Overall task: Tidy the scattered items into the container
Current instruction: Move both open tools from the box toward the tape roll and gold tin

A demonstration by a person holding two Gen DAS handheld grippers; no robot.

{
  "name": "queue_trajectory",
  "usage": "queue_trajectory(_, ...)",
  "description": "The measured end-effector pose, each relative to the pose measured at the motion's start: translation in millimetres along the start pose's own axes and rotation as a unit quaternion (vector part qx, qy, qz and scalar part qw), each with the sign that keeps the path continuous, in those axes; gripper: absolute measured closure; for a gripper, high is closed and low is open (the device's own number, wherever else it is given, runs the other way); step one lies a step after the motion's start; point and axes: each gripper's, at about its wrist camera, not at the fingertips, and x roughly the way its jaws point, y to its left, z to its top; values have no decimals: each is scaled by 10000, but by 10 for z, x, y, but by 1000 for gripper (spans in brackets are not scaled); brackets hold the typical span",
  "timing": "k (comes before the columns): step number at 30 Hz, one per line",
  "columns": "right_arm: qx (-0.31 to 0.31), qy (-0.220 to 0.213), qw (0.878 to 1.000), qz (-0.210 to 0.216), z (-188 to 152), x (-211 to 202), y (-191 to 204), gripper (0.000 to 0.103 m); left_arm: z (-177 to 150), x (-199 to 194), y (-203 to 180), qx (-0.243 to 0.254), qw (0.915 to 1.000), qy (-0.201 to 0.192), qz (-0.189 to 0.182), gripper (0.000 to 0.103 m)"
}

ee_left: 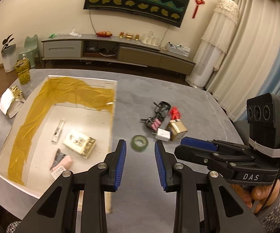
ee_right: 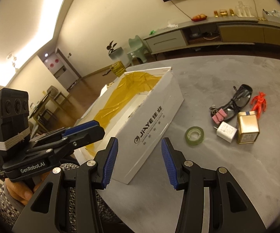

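A white cardboard box (ee_left: pixel 112 104) (ee_right: pixel 149 122) lined with yellow film lies on the grey table. Inside it are a white tube (ee_left: pixel 58 128), a cream packet (ee_left: pixel 79 142) and a pink stapler (ee_left: pixel 60 162). Right of the box lie a green tape roll (ee_left: pixel 139 142) (ee_right: pixel 194 136), a white charger (ee_left: pixel 163 134) (ee_right: pixel 226 132), a gold tin (ee_left: pixel 177 129) (ee_right: pixel 248 127), pink binder clips (ee_right: pixel 219 115), dark glasses (ee_left: pixel 160 110) (ee_right: pixel 237 102) and a red figure (ee_left: pixel 174 113) (ee_right: pixel 258 103). My left gripper (ee_left: pixel 140 145) is open, just short of the tape roll. My right gripper (ee_right: pixel 139 144) is open and empty, facing the box's side wall.
A gold wire cup (ee_left: pixel 23 72) and a white-gold packet (ee_left: pixel 11 101) stand left of the box. Behind the table runs a low TV cabinet (ee_left: pixel 116 52). A hand (ee_left: pixel 264 194) holds the right gripper; a person sits at the far left of the right wrist view.
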Motion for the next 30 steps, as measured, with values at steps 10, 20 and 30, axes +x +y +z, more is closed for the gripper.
queue_trajectory(10,337,-217,9988,-269,-74,-358,-319,54,-198,198,-327,92,9994,272,-170,71)
queue_trajectory(20,806,-343,9942,-617,-83,-558,-754,54,-241,569,-606,214,9981,471,-323,62)
queue_trajectory(30,985,-234,9889,-1088,-112,-453,-1043,53,-215,1120,-622,404,9975,574,129,48)
